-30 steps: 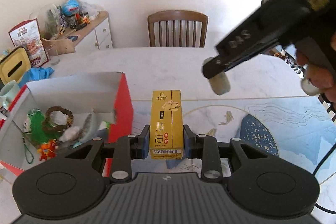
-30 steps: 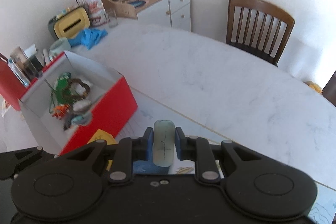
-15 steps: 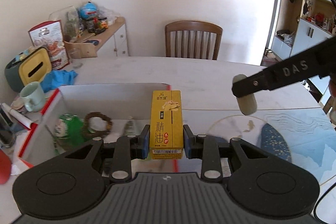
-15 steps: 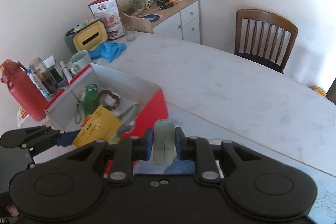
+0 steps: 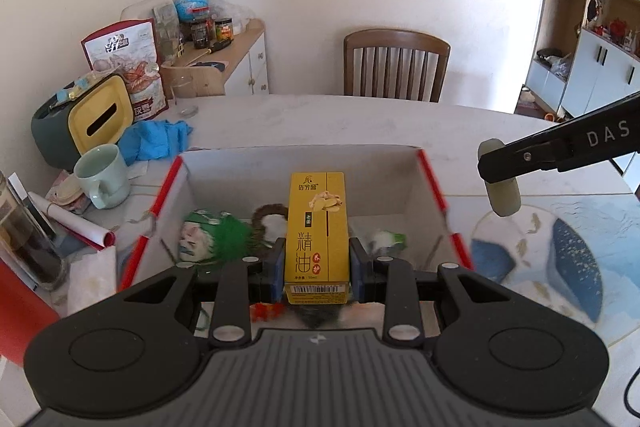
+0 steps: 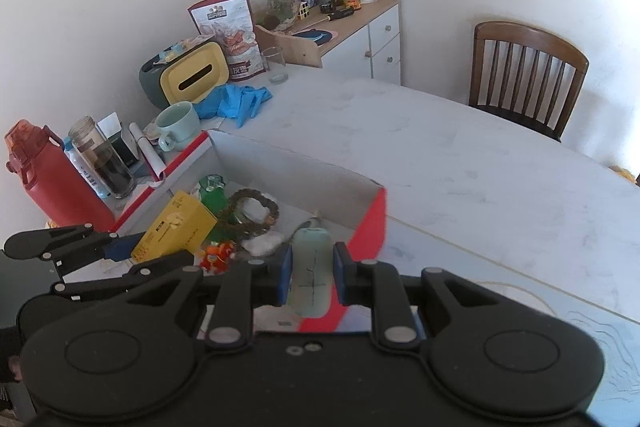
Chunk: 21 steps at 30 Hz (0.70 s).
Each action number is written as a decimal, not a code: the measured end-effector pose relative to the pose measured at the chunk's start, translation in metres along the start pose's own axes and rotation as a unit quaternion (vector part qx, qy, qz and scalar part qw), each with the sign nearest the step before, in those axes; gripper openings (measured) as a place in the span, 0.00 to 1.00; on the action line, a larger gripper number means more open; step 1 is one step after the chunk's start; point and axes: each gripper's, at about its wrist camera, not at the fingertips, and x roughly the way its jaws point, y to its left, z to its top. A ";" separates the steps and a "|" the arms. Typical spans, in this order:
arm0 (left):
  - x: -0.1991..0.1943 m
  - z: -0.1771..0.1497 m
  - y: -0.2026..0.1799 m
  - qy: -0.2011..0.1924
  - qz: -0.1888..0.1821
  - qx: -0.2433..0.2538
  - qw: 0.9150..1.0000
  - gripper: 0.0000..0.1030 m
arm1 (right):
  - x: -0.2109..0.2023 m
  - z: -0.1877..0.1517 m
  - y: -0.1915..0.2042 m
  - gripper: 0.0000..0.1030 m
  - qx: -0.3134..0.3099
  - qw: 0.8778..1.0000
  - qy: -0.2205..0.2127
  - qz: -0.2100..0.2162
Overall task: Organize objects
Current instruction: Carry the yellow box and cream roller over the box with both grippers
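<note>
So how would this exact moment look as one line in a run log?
left tongs: shut on yellow carton | right tongs: shut on pale green bar | both over red-and-white open box | nothing released

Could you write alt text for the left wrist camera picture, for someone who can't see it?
A hand-held gripper clamps an upright yellow carton above an open red-and-white box of trinkets on a pale table. A second hand-held gripper, reaching in from the right, holds a pale green object. A mug and a chair lie beyond.

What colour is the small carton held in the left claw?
Yellow, with dark lettering, the carton shows best in the left wrist view.
</note>
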 end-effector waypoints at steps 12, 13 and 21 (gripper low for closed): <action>0.050 0.000 0.030 0.038 -0.029 0.039 0.998 0.29 | 0.065 0.007 0.035 0.20 0.009 0.999 0.036 -0.013; 0.055 0.000 0.031 0.040 -0.033 0.042 0.998 0.29 | 0.071 0.007 0.037 0.20 0.009 0.999 0.040 -0.017; 0.088 0.000 0.033 0.070 -0.051 0.047 0.995 0.29 | 0.111 0.012 0.044 0.20 0.017 0.997 0.063 -0.040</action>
